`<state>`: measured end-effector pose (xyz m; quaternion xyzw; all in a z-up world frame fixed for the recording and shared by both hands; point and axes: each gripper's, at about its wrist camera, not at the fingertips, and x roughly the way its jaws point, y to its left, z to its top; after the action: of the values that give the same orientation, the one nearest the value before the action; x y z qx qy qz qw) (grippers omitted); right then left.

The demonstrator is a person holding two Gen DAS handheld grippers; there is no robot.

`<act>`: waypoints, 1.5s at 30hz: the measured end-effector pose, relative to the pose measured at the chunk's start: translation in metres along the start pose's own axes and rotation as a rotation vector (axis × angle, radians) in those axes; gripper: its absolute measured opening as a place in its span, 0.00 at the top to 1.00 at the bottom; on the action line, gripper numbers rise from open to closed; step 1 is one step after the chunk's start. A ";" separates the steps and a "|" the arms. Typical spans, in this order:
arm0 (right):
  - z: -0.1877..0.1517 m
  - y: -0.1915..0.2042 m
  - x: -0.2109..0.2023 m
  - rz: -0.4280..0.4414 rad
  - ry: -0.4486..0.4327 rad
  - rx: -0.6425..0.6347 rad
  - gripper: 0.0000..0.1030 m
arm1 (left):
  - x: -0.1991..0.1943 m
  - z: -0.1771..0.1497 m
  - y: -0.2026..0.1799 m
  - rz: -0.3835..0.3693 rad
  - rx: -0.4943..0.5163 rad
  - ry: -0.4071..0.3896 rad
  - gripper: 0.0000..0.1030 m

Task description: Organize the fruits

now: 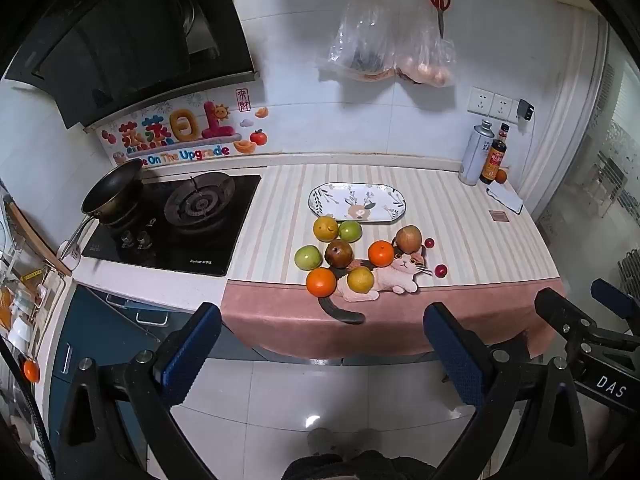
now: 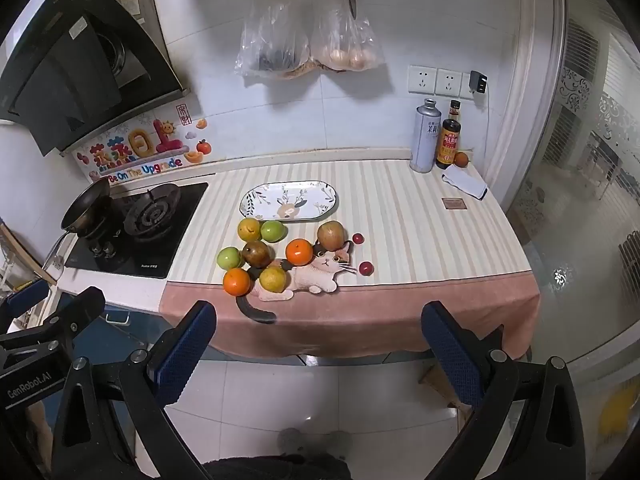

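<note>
From the left wrist view, the left gripper [image 1: 320, 344] hangs over the floor short of the counter [image 1: 460, 216], its fingers [image 1: 192, 344] spread wide and holding nothing; the oval plate [image 1: 357, 202] lies bare on the striped cloth, and every fruit sits loose just in front of it; a yellow orange [image 1: 325, 228] and a green apple [image 1: 350, 231] lie nearest the plate's front rim, a brown pear [image 1: 408, 239] in front of its right end, and further from the plate a second green apple [image 1: 307, 257], a dark brown fruit [image 1: 338, 253], two oranges [image 1: 380, 253], a second yellow fruit [image 1: 360, 279] and two small red fruits [image 1: 429, 243]; the right gripper's body shows at this view's right edge.

From the right wrist view, the right gripper [image 2: 320, 344] also hangs short of the counter, fingers [image 2: 450, 344] wide apart and empty; the plate [image 2: 289, 200] is again bare, with the fruit cluster just in front of it, partly over the cat picture on the cloth.

By my judgement the task is at its start, nothing yet sorted; the plate looks the likely destination; the next move calls for bringing one gripper forward over the counter edge and down around a fruit on the cluster's outside, such as the near orange [image 2: 237, 281], without nudging its round neighbours into rolling.
</note>
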<state>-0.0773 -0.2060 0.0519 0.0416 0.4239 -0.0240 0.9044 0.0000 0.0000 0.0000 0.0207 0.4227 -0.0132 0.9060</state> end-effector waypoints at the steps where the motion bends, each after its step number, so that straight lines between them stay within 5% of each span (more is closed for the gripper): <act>1: 0.000 0.000 0.000 0.005 -0.006 0.002 0.00 | 0.000 0.000 0.000 -0.007 -0.006 0.004 0.00; 45: 0.000 0.000 0.006 0.004 0.005 0.005 0.00 | 0.003 0.003 -0.001 -0.002 0.006 0.005 0.00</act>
<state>-0.0739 -0.2057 0.0471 0.0446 0.4262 -0.0230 0.9032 0.0044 -0.0009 -0.0007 0.0229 0.4250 -0.0153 0.9048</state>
